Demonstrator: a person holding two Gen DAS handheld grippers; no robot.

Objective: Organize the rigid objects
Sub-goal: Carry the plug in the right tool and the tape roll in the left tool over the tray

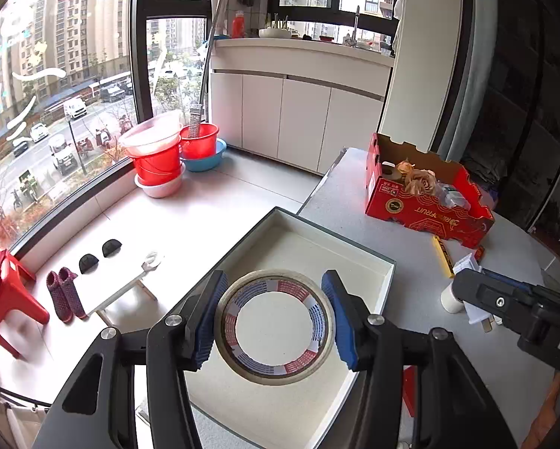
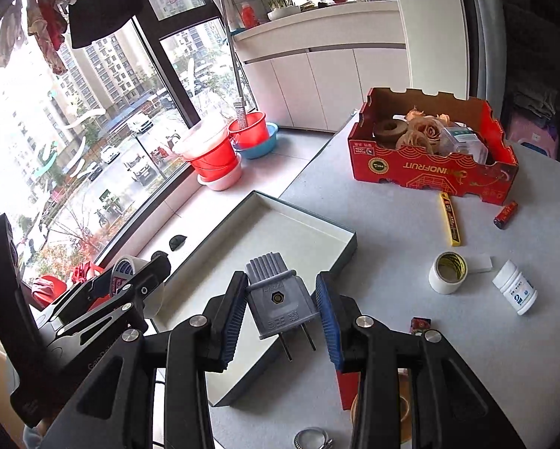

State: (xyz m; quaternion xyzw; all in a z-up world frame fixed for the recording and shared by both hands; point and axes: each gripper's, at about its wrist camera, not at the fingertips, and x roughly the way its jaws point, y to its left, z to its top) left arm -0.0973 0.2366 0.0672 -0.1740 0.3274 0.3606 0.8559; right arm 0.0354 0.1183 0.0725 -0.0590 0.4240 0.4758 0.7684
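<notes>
My left gripper point(image 1: 274, 321) is shut on a clear tape roll point(image 1: 276, 327) with a red, blue and white core, held above the shallow white tray point(image 1: 358, 258). My right gripper point(image 2: 281, 316) is shut on a grey electrical plug point(image 2: 278, 305), prongs pointing toward the camera, held over the tray's near right edge point(image 2: 345, 239). The left gripper and the tape roll point(image 2: 124, 271) show at the left of the right wrist view. The right gripper's body point(image 1: 523, 307) shows at the right of the left wrist view.
On the grey table: a red cardboard box point(image 2: 429, 172) with dried roses and a brown roll, a yellow utility knife point(image 2: 450, 219), a red battery point(image 2: 506, 215), a white tape roll point(image 2: 448, 273), a white pill bottle point(image 2: 515, 286), a metal hose clamp point(image 2: 313, 437). The table edge drops to the floor on the left.
</notes>
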